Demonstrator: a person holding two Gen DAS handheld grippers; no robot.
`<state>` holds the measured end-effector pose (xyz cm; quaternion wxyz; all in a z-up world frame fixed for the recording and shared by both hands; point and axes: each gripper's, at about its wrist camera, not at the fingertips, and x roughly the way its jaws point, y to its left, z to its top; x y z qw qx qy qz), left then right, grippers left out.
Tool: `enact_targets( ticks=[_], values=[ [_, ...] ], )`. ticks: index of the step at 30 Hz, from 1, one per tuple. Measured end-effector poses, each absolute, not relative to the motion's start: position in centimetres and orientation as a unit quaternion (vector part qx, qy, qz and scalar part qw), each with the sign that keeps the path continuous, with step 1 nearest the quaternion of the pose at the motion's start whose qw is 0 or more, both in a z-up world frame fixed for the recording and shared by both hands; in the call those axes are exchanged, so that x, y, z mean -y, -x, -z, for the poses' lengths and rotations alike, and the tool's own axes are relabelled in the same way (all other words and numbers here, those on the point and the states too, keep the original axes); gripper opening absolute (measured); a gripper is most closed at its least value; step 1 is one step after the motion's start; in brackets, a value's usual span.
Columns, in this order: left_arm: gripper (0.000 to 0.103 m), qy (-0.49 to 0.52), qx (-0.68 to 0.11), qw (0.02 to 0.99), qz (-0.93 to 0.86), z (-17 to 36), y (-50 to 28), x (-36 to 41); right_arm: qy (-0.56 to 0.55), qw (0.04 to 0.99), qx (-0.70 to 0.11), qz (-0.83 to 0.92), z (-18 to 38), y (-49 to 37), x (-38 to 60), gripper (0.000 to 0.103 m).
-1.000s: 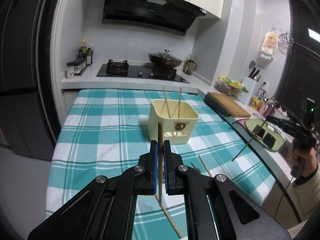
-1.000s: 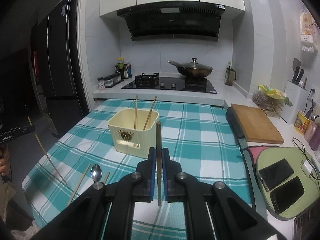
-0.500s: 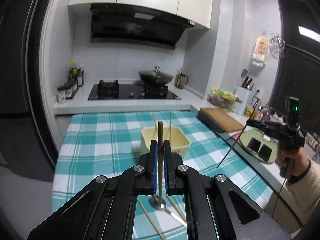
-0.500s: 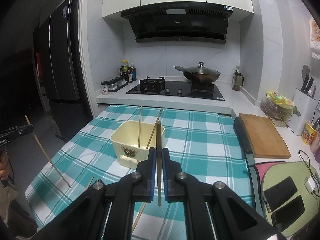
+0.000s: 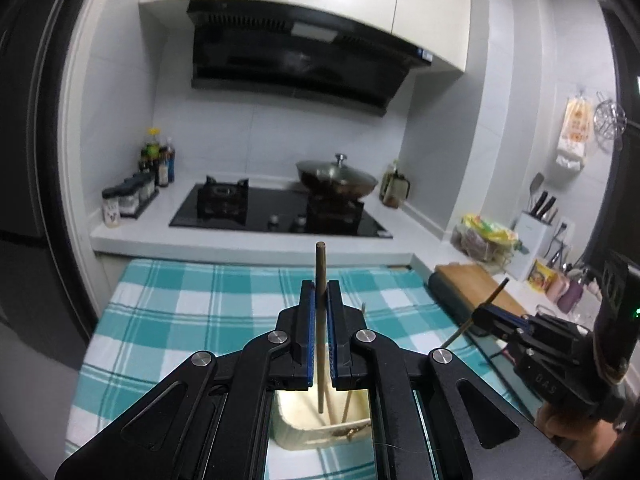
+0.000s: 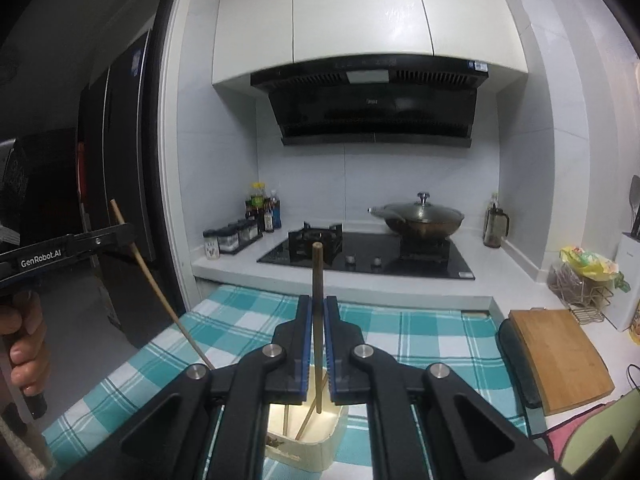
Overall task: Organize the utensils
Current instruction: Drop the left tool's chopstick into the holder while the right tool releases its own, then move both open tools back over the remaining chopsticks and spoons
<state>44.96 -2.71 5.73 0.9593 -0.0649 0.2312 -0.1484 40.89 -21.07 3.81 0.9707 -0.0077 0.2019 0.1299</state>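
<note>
The left gripper (image 5: pixel 319 304) has its jaws closed on an upright chopstick (image 5: pixel 320 276), whose lower tip hangs inside the cream holder (image 5: pixel 320 432) beneath the jaws. To their right, the right gripper (image 5: pixel 486 317) grips another chopstick (image 5: pixel 496 290), tilted.

Two upright wooden chopsticks (image 5: pixel 320 320) (image 6: pixel 318 320) above cream utensil holder (image 5: pixel 320 426).

This is a home kitchen. A black range hood (image 6: pixel 372 100) hangs under white cabinets (image 6: pixel 360 12) above a gas hob (image 6: pixel 368 254) carrying a lidded wok (image 6: pixel 418 220). Sauce bottles (image 6: pixel 262 208) and spice jars (image 6: pixel 230 236) line the white surface (tiled wall behind), with a knife block (image 5: pixel 534 220) and wooden cutting board (image 6: pixel 560 356) nearby, plus a checked tablecloth (image 5: pixel 180 320).
</note>
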Motion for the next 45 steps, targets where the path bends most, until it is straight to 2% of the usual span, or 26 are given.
enact_targets(
  ticks=[6,10,11,12,13,14,15,18,20,23,30,35,43,45],
  values=[
    [0.003,0.024,-0.337,0.93,0.143,1.0,-49.9,6.1,0.006,0.929,-0.342,-0.139,2.0,-47.2,20.1,0.006],
    [0.005,0.01,-0.369,0.919,0.135,3.3,-51.4,7.4,-0.008,0.919,-0.372,-0.133,3.9,-49.2,20.2,0.007],
    [0.01,0.014,-0.369,0.92,0.128,3.3,-51.6,7.6,-0.014,0.92,-0.37,-0.128,3.9,-49.4,20.3,0.007],
    [0.016,0.025,-0.369,0.921,0.125,3.2,-51.6,7.3,-0.022,0.924,-0.362,-0.122,3.8,-49.3,20.6,0.013],
    [0.033,0.04,-0.37,0.92,0.127,3.0,-51.5,6.9,-0.031,0.928,-0.352,-0.119,3.6,-49.1,20.8,0.02],
    [0.05,0.056,-0.366,0.92,0.129,2.5,-51.1,6.3,-0.041,0.933,-0.339,-0.116,3.2,-48.7,21.1,0.037],
    [0.054,0.068,-0.358,0.922,0.131,2.0,-50.6,5.6,-0.051,0.939,-0.322,-0.112,2.5,-48.0,21.6,0.045],
    [0.059,0.074,-0.344,0.925,0.145,0.4,-48.0,3.5,-0.065,0.949,-0.291,-0.105,1.2,-45.9,22.8,0.045],
    [0.07,0.065,-0.342,0.926,0.144,0.2,-45.2,1.9,-0.071,0.951,-0.281,-0.103,0.6,-44.2,24.0,0.045],
    [0.081,0.054,-0.349,0.925,0.139,1.8,-40.7,-0.9,-0.06,0.948,-0.293,-0.112,1.5,-40.8,25.7,0.047],
    [0.082,0.062,-0.41,0.906,0.079,13.0,-30.2,-7.2,-0.01,0.931,-0.36,-0.056,10.5,-31.1,28.6,0.047],
    [0.082,0.076,-0.434,0.897,0.025,19.3,-27.3,-8.7,0.001,0.918,-0.395,-0.026,17.3,-26.8,28.5,0.047],
    [0.082,0.055,-0.433,0.9,0.011,21.7,-27.5,-8.4,0.008,0.908,-0.419,-0.004,21.3,-25.9,27.7,0.047],
    [0.085,0.053,-0.433,0.9,0.013,21.8,-27.5,-8.4,0.0,0.903,-0.429,-0.001,21.6,-26.3,28.0,0.047]
  ],
)
